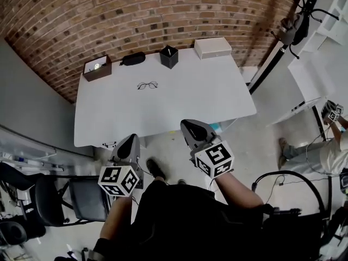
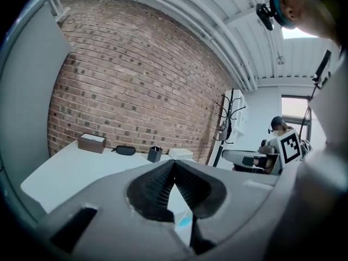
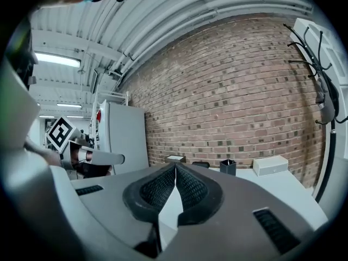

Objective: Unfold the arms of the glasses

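No words, numbers or brand names are legible anywhere. The only sign-like marks are black-and-white square code patterns on the cube faces of the left claw (image 1: 131, 137) and the right claw (image 1: 185, 124), seen from the head view; they are patterns, not letters. One such square shows again in each gripper view, on the other claw's cube. Brown box (image 1: 97, 67) and white box (image 1: 212, 47) on the table (image 1: 179, 107): any print is too small to read.
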Demonstrator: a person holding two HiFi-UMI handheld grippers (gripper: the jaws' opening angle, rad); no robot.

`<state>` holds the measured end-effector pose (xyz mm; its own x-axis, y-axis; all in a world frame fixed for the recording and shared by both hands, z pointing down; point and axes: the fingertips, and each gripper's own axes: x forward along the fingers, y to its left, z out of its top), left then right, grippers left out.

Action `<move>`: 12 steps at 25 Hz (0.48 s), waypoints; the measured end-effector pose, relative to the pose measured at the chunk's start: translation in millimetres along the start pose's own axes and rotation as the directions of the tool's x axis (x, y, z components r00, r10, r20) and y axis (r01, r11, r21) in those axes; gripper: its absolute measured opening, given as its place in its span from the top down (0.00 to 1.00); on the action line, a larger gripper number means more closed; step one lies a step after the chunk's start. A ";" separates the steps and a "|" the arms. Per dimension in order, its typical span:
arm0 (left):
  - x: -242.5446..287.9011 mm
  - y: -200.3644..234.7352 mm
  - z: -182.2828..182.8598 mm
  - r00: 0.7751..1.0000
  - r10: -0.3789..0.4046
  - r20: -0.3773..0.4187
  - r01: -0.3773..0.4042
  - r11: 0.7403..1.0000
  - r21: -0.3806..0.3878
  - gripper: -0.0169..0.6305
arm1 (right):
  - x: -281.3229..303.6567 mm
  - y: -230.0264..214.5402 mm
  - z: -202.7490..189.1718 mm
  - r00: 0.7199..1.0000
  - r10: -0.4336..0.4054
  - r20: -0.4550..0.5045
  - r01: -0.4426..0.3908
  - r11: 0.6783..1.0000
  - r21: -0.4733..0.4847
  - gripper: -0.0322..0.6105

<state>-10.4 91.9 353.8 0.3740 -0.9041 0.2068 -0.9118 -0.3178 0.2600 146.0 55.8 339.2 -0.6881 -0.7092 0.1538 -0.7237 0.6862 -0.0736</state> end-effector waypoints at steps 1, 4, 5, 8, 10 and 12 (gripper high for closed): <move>5.0 5.9 1.9 1.000 -0.004 0.002 0.004 1.000 -0.001 0.96 | 7.5 -1.7 0.6 1.000 -0.002 -0.005 0.002 1.000 -0.010 0.94; 20.0 29.3 4.5 1.000 0.000 -0.006 0.000 1.000 -0.009 0.96 | 33.7 -9.6 1.3 1.000 -0.017 -0.011 0.017 1.000 -0.010 0.94; 24.2 38.0 5.2 1.000 0.001 -0.013 -0.001 1.000 -0.014 0.96 | 42.4 -11.4 1.5 1.000 -0.023 -0.012 0.023 1.000 0.001 0.94; 36.2 61.4 9.9 0.999 -0.007 -0.032 0.007 1.000 -0.025 0.96 | 67.9 -12.3 4.5 1.000 -0.022 -0.018 0.022 1.000 0.011 0.94; 46.1 75.6 13.4 0.999 -0.017 -0.040 0.016 1.000 -0.025 0.96 | 86.6 -13.0 5.1 0.999 -0.018 -0.030 0.018 1.000 0.003 0.94; 57.0 90.7 16.3 0.998 -0.024 -0.051 0.022 0.999 -0.027 0.96 | 104.8 -14.6 3.5 0.999 -0.022 -0.042 0.023 1.000 0.011 0.94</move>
<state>-74.5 6.9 373.7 0.4038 -0.8803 0.2489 -0.8983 -0.3301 0.2899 84.2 -29.1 353.0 -0.6689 -0.7169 0.1963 -0.7397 0.6681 -0.0807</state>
